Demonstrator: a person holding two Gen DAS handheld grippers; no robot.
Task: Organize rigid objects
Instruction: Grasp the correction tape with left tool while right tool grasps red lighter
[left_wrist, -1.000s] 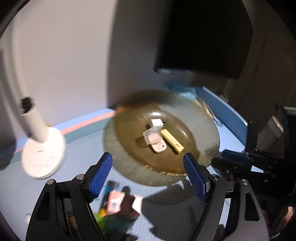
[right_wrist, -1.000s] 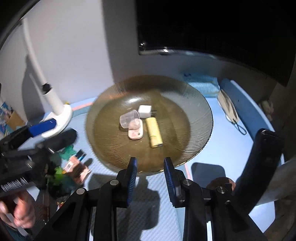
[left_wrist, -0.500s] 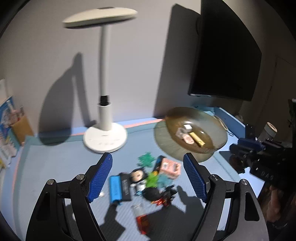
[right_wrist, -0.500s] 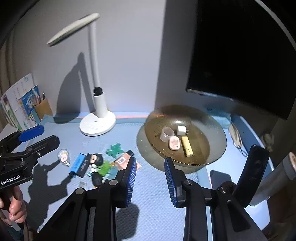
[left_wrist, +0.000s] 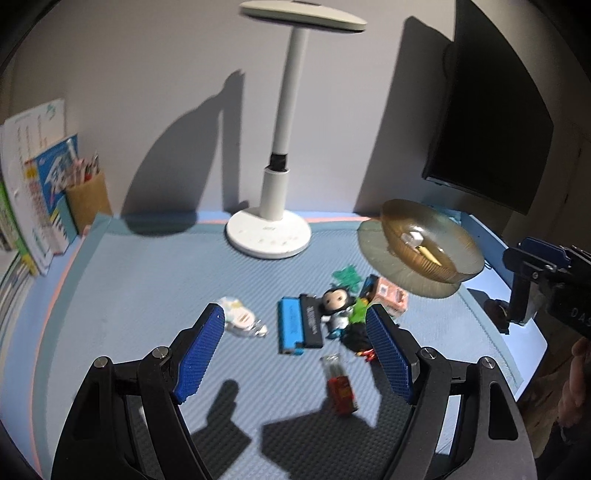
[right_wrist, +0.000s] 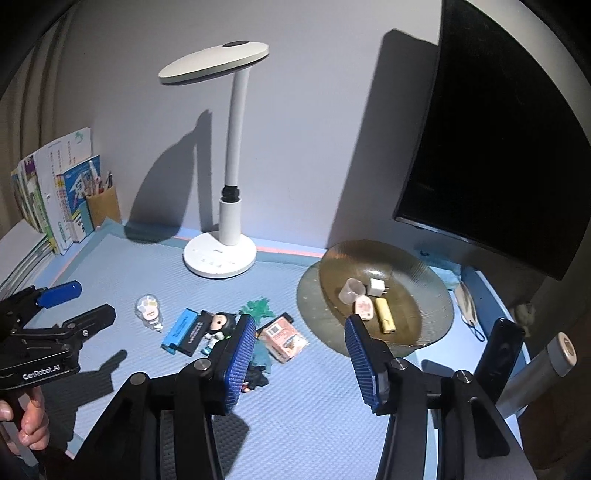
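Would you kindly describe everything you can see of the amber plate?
The amber plate is round, translucent brownish glass or plastic with fine radial ribbing. It sits level on the blue mat, right of the white lamp base, below the dark monitor. Inside lie a small clear cup, a white charger plug, a pinkish case and a yellow lighter-like stick. Neither gripper touches it.

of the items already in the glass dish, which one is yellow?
The yellow stick, lying at the near right inside the dish. The cup, charger and pink case beside it aren't yellow.

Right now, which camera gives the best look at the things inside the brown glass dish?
The right wrist view: it looks down into the dish, showing four separate items. The left wrist view sees the dish side-on and blurred, contents partly hidden.
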